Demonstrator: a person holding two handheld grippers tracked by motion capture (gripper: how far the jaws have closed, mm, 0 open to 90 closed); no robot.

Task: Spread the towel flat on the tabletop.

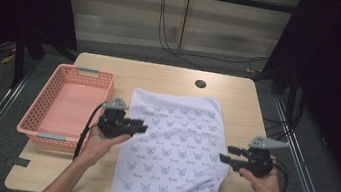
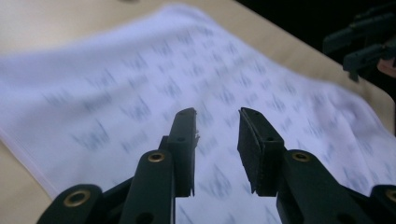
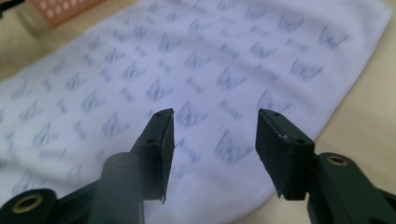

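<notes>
Jaws, left gripper (image 1: 139, 128): parted, empty, over towel's left edge.
Jaws, right gripper (image 1: 227, 154): wider apart, empty, at right edge.
Towel (image 1: 174, 142): flat on tabletop (image 1: 171, 78), centre frame, long axis running near-to-far.
Relation: towel between both grippers, equally near.

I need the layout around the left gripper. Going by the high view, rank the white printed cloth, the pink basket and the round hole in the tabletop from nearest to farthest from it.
From the left gripper:
1. White printed cloth: its left edge lies right under the jaws, centre of the table.
2. Pink basket: just beside the hand, at the table's left.
3. Round hole: at the table's far edge, beyond the cloth.
</notes>
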